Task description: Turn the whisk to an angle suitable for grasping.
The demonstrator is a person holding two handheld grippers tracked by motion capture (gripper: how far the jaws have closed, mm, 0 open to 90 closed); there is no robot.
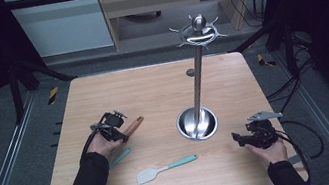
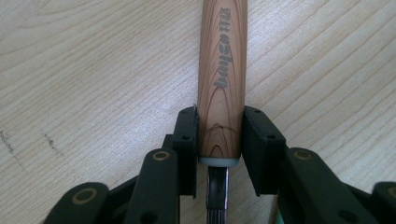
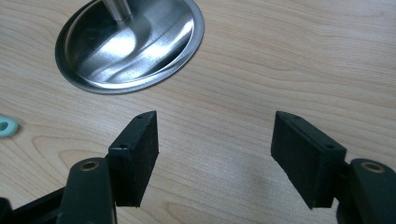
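— How were the hands set?
— The left claw [image 1: 118,126] lay low on the table [image 1: 162,90], clamped on a wooden utensil handle [image 2: 221,79]. The right claw [image 3: 215,156] gaped wide, holding nothing, just off the utensil stand's steel base [image 3: 135,44].
— And the teal spatula [image 1: 165,168]?
— Lying between the two hands.

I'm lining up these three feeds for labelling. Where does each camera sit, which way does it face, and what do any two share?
High view: above the person's side, looking forward and down on the table; both forearms and hands show.
Left gripper view: on the left gripper, looking along its fingers clamped on a wooden handle.
Right gripper view: on the right gripper, fingers apart, facing the steel stand base.
Shared: that base also appears in the high view.
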